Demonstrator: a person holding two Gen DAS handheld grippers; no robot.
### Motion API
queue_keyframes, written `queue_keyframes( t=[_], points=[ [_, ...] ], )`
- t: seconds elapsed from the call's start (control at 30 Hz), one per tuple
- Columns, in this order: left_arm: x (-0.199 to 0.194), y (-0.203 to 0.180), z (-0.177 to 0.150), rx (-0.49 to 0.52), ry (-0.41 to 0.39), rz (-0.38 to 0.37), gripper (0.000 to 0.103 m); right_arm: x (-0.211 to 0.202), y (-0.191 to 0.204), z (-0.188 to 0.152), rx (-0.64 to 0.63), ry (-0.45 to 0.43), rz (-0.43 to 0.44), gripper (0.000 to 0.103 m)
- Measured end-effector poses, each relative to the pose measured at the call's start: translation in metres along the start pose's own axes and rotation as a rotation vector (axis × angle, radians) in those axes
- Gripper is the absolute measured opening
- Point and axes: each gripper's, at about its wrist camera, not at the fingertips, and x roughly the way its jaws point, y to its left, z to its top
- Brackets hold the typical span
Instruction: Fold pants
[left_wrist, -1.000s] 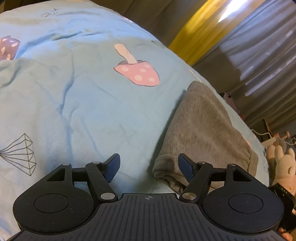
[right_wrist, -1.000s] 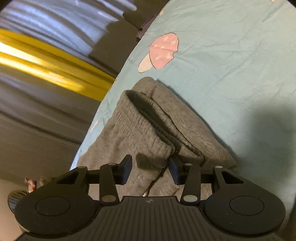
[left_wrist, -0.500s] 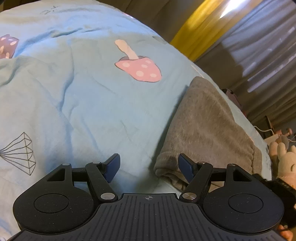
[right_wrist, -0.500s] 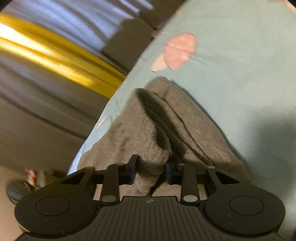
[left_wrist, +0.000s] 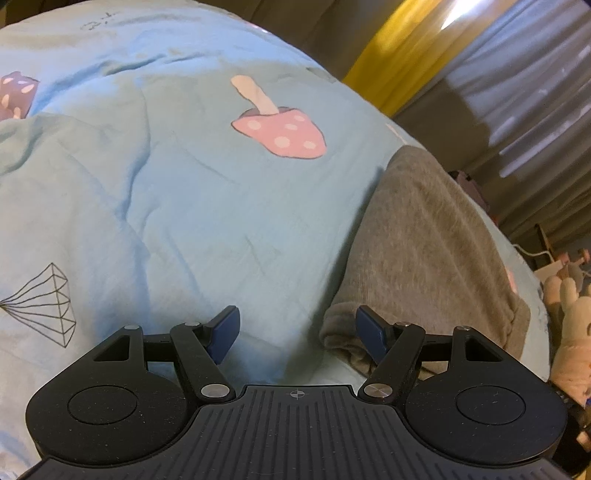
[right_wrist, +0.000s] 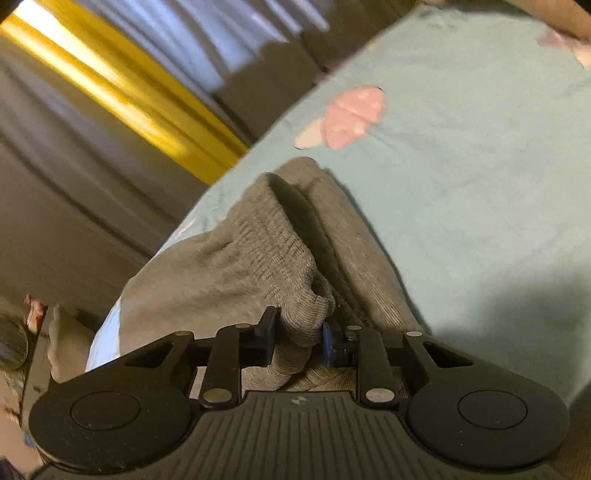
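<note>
Grey knit pants (left_wrist: 424, 251) lie folded near the right edge of a light blue bedspread (left_wrist: 166, 192). My left gripper (left_wrist: 297, 332) is open just above the spread, its right finger over the near corner of the pants, nothing between the pads. In the right wrist view the same pants (right_wrist: 229, 266) show a ribbed waistband edge lifted into a ridge. My right gripper (right_wrist: 297, 338) is shut on that ribbed edge, the cloth bunched between both pads. The near end of the pants is hidden under the gripper body.
The bedspread carries a pink mushroom print (left_wrist: 284, 129) and a line-drawn diamond (left_wrist: 44, 299). Beyond the bed hang grey and yellow curtains (right_wrist: 122, 96). A pale plush toy (left_wrist: 569, 332) sits off the bed's right side.
My right gripper closed on the ribbed edge of the pants and rolled, so the bed now looks more tilted. The left gripper stayed open and still.
</note>
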Motion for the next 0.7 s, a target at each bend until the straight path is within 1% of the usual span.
queue_keyframes(
  t=[0.1,0.17,0.23,0.3,0.33,0.37,0.4,0.43,0.47,0.5,0.57,0.6,0.7],
  points=[
    [0.001,-0.002,0.000,0.011,0.003,0.006,0.075,-0.008,0.012,0.009,-0.032,0.008,-0.012,0.032],
    [0.001,-0.004,0.000,0.017,0.008,0.007,0.075,-0.013,0.016,0.013,-0.045,-0.009,-0.016,0.033],
    [0.002,-0.006,0.000,0.027,0.014,0.016,0.075,-0.014,0.021,0.013,-0.094,-0.013,-0.041,0.036],
    [0.002,-0.007,0.000,0.035,0.016,0.020,0.075,-0.010,0.025,0.010,-0.138,-0.013,-0.076,0.043],
    [0.002,-0.008,0.000,0.039,0.017,0.025,0.075,-0.007,0.026,0.009,-0.168,-0.010,-0.102,0.051],
    [0.001,-0.009,0.000,0.043,0.017,0.030,0.075,-0.003,0.024,0.008,-0.194,-0.006,-0.128,0.065],
    [0.001,-0.010,-0.001,0.048,0.018,0.034,0.075,0.001,0.021,0.006,-0.220,-0.004,-0.157,0.073],
    [0.000,-0.011,-0.001,0.051,0.019,0.038,0.076,0.003,0.017,0.005,-0.245,0.006,-0.185,0.086],
    [0.000,-0.012,0.000,0.054,0.020,0.043,0.076,0.004,0.011,0.006,-0.257,0.015,-0.202,0.090],
    [0.000,-0.014,0.001,0.062,0.023,0.043,0.075,0.003,0.007,0.008,-0.260,0.020,-0.187,0.090],
    [0.000,-0.019,0.004,0.099,0.023,0.022,0.076,0.001,-0.003,0.014,-0.254,0.050,-0.156,0.099],
    [0.001,-0.023,0.006,0.118,0.018,0.011,0.076,0.001,-0.008,0.017,-0.249,0.067,-0.148,0.099],
    [0.006,-0.036,0.011,0.182,-0.005,-0.050,0.080,0.003,-0.024,0.027,-0.208,0.132,-0.061,0.099]
  ],
)
